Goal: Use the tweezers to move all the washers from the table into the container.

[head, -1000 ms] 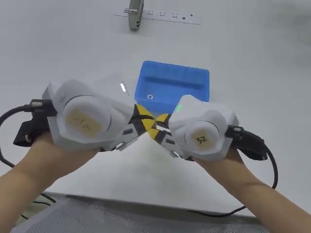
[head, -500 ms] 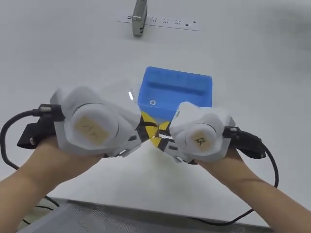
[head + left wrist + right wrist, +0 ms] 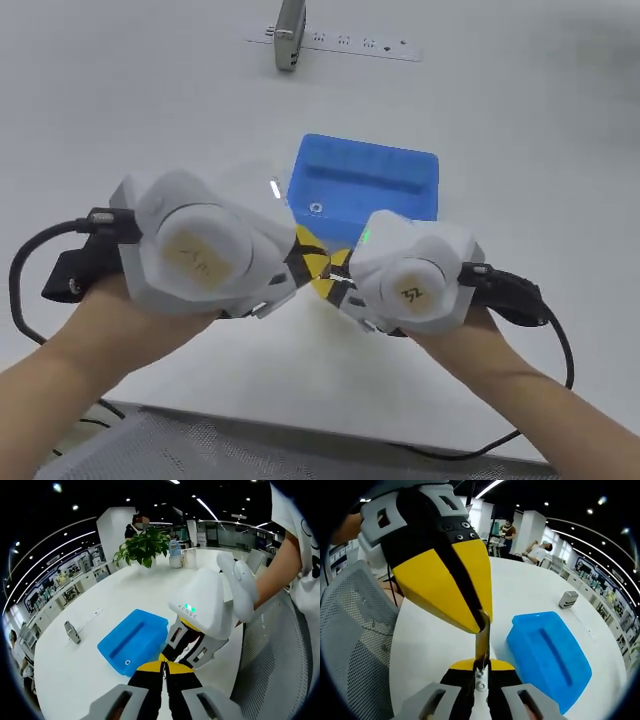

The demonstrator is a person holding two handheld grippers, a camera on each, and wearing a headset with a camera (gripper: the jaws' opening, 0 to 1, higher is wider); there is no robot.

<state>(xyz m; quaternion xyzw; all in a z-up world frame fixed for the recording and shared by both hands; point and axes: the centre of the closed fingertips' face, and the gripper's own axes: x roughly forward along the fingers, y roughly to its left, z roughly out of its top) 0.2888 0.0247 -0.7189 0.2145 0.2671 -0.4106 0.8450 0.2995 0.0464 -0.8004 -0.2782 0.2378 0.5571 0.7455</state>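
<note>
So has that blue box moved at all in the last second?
No. The blue box keeps its spot relative to the power strip; the camera shifted.

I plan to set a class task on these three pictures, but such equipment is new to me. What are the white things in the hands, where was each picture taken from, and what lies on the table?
No robot: a person holds a white hand-held gripper in each hand, the left gripper and the right gripper, each ending in two yellow-and-black fingers. The picture looking down on both hands comes from a headset camera; the two round ones come from cameras riding on the grippers. On the white table stand a blue rectangular plastic container and, farther off, a white power strip. The right gripper's fingers clamp thin metal tweezers, whose far end the left gripper's fingers seem to pinch.
</note>
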